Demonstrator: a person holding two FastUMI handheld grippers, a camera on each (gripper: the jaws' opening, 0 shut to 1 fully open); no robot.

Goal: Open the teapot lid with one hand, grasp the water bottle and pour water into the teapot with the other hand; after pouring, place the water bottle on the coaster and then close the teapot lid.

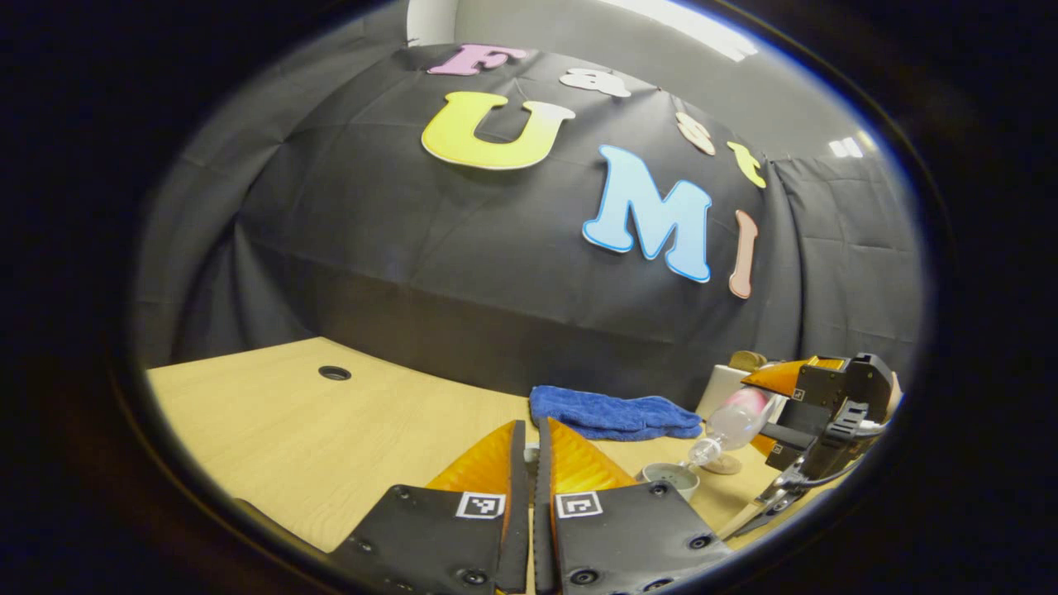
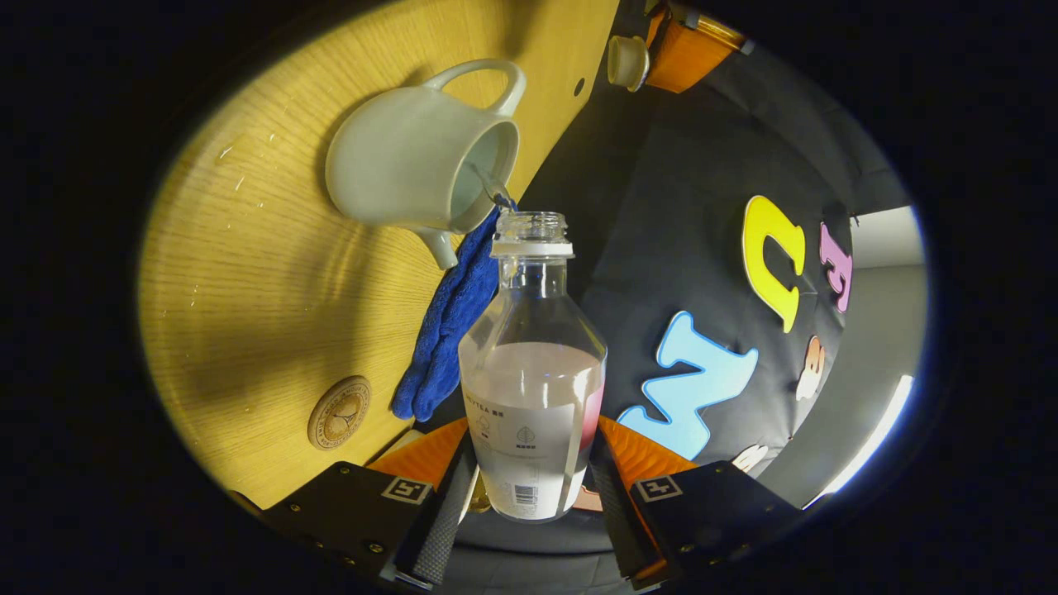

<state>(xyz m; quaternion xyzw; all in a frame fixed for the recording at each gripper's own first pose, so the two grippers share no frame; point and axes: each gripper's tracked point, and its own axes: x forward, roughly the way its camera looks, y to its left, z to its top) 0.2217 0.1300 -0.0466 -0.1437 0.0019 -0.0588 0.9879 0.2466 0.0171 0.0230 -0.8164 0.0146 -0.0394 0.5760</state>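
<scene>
My right gripper (image 2: pixel 536 436) is shut on a clear water bottle (image 2: pixel 533 364), uncapped and about half full of pale liquid. The bottle is tilted with its mouth at the open top of the white teapot (image 2: pixel 413 157), and a thin stream runs into it. In the left gripper view the same tilted bottle (image 1: pixel 734 420) hangs in the right gripper (image 1: pixel 814 417) over the teapot (image 1: pixel 671 478). My left gripper (image 1: pixel 531 428) is shut on the small white teapot lid (image 2: pixel 626 59) and holds it up, away from the pot. The round wooden coaster (image 2: pixel 339 411) lies bare on the table.
A blue towel (image 1: pixel 613 413) lies on the wooden table (image 1: pixel 331 430) behind the teapot, near the black cloth wall. The tabletop has a round cable hole (image 1: pixel 334 373) at the far left. A pale box (image 1: pixel 723 384) stands behind the bottle.
</scene>
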